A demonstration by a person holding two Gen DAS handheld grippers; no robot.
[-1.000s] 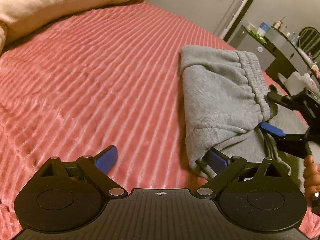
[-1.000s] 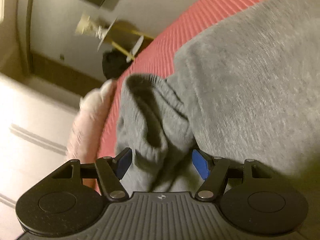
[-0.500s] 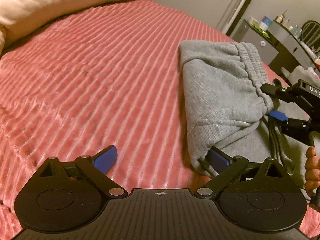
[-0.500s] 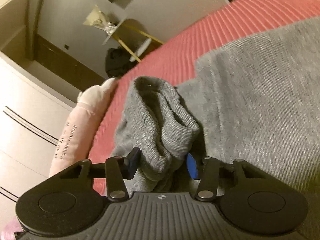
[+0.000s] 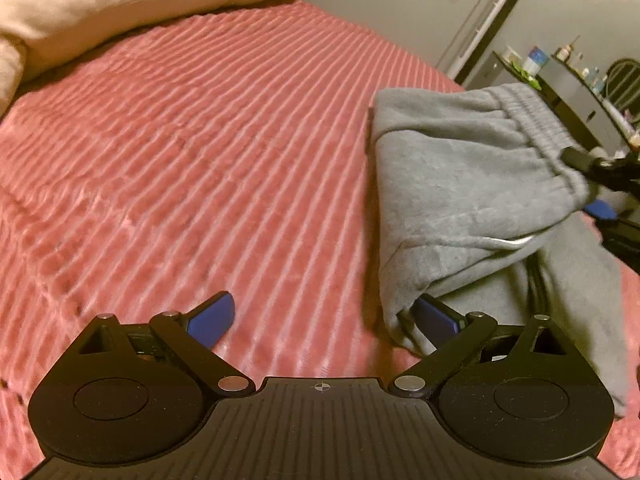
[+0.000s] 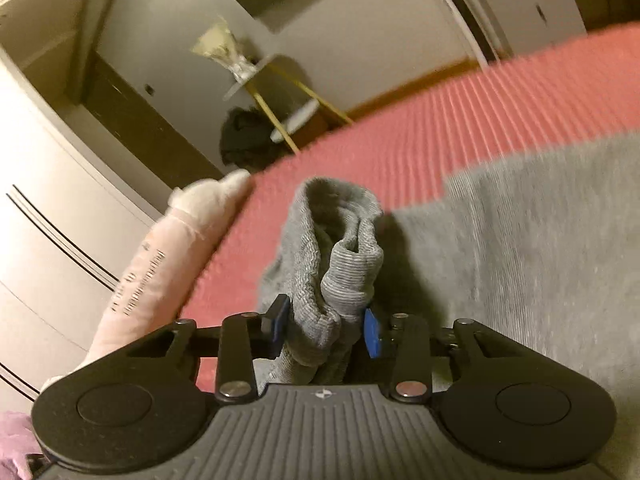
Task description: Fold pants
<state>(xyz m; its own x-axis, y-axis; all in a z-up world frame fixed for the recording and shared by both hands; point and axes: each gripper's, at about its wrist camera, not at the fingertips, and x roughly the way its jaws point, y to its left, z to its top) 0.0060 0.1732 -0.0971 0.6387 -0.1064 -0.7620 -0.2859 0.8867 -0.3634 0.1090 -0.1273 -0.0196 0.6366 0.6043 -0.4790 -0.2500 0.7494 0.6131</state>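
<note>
Since the earlier frame our right gripper [image 6: 325, 326] has risen and rolled, and its jaws are closing, the blue pads now pinching a bunched ribbed cuff [image 6: 340, 248] of the grey pants [image 5: 476, 200] at lower centre. The pants lie folded on the pink ribbed bedspread [image 5: 200, 160], right of frame in the left wrist view. Our left gripper [image 5: 324, 316] stands wide apart, its right finger [image 5: 436, 316] tucked under the fabric edge, gripping nothing. A pillow [image 5: 120, 4] sits upper left.
</note>
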